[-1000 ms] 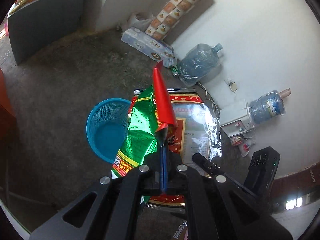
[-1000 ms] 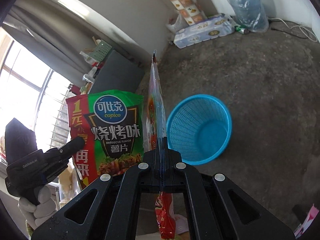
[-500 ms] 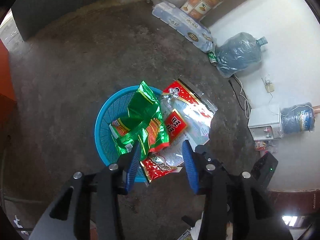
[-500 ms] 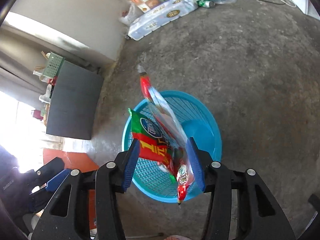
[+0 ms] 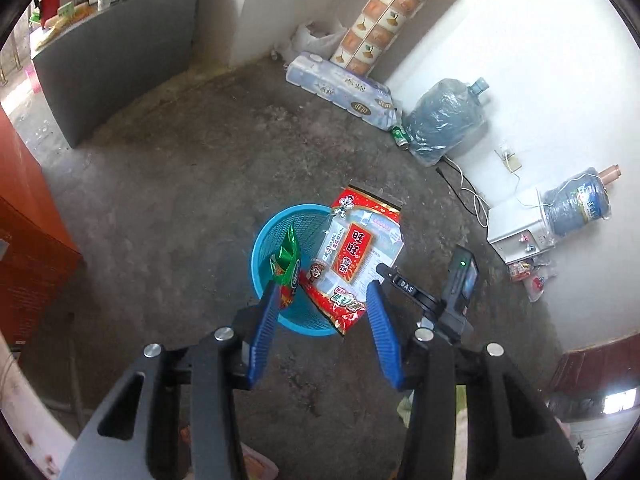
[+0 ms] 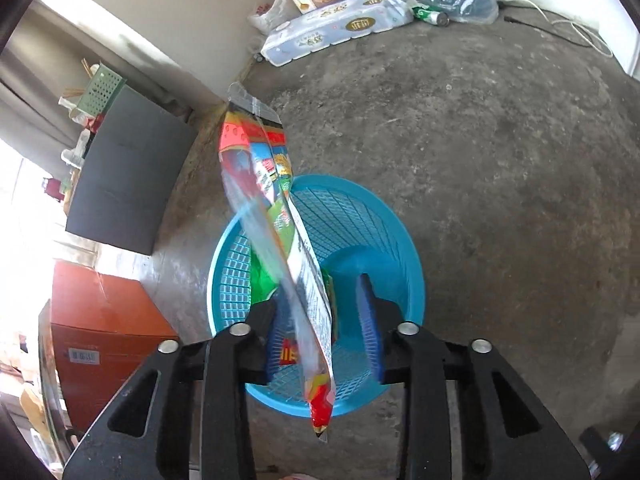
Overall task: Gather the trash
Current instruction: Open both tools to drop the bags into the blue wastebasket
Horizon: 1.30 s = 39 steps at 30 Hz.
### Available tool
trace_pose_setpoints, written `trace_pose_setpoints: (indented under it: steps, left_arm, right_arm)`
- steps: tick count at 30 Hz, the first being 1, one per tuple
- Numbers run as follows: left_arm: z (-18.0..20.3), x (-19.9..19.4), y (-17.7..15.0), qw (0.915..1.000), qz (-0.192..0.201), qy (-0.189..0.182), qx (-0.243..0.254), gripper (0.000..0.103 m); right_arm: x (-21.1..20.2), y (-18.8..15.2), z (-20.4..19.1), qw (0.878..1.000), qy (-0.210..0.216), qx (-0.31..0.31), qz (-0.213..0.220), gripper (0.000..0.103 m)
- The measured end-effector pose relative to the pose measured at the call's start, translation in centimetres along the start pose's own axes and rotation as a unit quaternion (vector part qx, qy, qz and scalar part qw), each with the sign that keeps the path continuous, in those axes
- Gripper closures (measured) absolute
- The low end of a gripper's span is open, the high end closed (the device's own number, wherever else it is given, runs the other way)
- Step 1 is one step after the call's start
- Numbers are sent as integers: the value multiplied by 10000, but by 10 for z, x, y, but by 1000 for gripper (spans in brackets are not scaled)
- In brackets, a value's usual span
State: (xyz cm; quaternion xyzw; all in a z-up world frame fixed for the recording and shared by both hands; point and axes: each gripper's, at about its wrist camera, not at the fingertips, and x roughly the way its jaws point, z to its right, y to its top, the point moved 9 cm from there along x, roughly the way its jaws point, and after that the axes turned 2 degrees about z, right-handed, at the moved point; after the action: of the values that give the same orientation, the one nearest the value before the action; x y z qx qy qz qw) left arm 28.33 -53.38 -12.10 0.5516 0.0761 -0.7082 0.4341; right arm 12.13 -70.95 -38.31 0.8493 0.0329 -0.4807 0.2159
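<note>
While falling, wrappers [image 5: 352, 264] over basket [image 5: 264, 248].

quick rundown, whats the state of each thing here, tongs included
left tongs: open, nothing pinched
right tongs: open, jaws just closing, red bag loose between them
red bag: released, tilted over the basket rim, partly outside
green bag: crumpled, inside the basket
basket: upright on the floor
can: on its side by the wall
wrapped jug: lying on the floor
</note>
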Motion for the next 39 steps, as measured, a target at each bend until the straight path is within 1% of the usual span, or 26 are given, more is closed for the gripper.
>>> trace_pose_setpoints:
  steps: [1, 2, 5, 7, 10, 13, 18, 20, 22, 24, 26, 27, 28, 30, 31, 32, 33, 34, 35, 36, 38, 39]
  left_arm:
    - [-6, -18, -5, 10000, 71, 11, 10, 58]
    - [-12, -36, -12, 9999, 151, 15, -8, 58]
    - [-36, -86, -38, 9990, 369, 75, -228, 56]
    - [-53, -116, -60, 9978, 518, 57, -421, 55]
    - [-79, -159, -93, 9938, 801, 115, -760, 55]
    - [-104, -195, -124, 9876, 1085, 234, -1107, 55]
    - [-140, -243, -162, 9747, 1481, 500, -1598, 55]
    - [-151, -258, -171, 9686, 1635, 611, -1770, 55]
    - [-158, -266, -180, 9647, 1714, 566, -1916, 55]
    - [-168, -271, -187, 9619, 1763, 564, -2012, 55]
    - [-173, -273, -195, 9609, 1759, 615, -2047, 55]
    - [-177, -274, -197, 9603, 1753, 640, -2074, 55]
    - [-177, -274, -200, 9604, 1742, 625, -2083, 55]
    - [-183, -276, -204, 9603, 1749, 567, -2100, 53]
    - [-185, -277, -206, 9600, 1771, 562, -2096, 51]
    - [-186, -279, -208, 9596, 1800, 573, -2088, 51]
    - [-188, -281, -209, 9588, 1835, 585, -2086, 50]
    - [-188, -283, -210, 9581, 1869, 587, -2089, 49]
    - [-188, -284, -211, 9574, 1900, 569, -2101, 49]
    - [-188, -285, -213, 9566, 1932, 536, -2115, 48]
    - [-186, -288, -217, 9560, 1973, 488, -2115, 47]
    - [-185, -290, -220, 9557, 1989, 483, -2117, 46]
  right_arm:
    - [3, -1, -1, 10000, -34, -40, -45, 97]
    - [6, -2, -2, 9999, -48, -73, -80, 102]
    - [13, -7, -10, 9981, -374, -482, -57, 103]
    - [26, -15, -16, 9930, -710, -929, -181, 103]
    - [55, -29, -20, 9758, -1321, -1686, -441, 103]
    - [85, -42, -14, 9569, -1778, -2133, -847, 103]
    - [125, -58, 8, 9388, -2147, -2197, -1557, 103]
    - [139, -66, 16, 9246, -2382, -2358, -1808, 103]
    - [150, -71, 24, 9131, -2562, -2471, -1987, 103]
    - [158, -74, 32, 9102, -2616, -2377, -2159, 103]
    - [160, -74, 43, 9078, -2684, -2308, -2250, 103]
    - [159, -72, 47, 9091, -2670, -2280, -2241, 102]
    - [155, -70, 49, 9132, -2598, -2223, -2217, 98]
    - [142, -66, 48, 9235, -2395, -2088, -2151, 94]
    - [135, -64, 48, 9290, -2240, -2074, -2093, 85]
    - [126, -62, 46, 9343, -2075, -2068, -2028, 81]
    - [117, -59, 43, 9394, -1936, -2060, -1938, 69]
    - [107, -57, 43, 9416, -1858, -2067, -1903, 54]
    - [98, -56, 42, 9456, -1747, -2037, -1839, 49]
    - [89, -55, 41, 9500, -1607, -2001, -1780, 49]
    - [71, -56, 41, 9573, -1418, -1882, -1676, 42]
    - [63, -55, 44, 9608, -1354, -1804, -1613, 42]
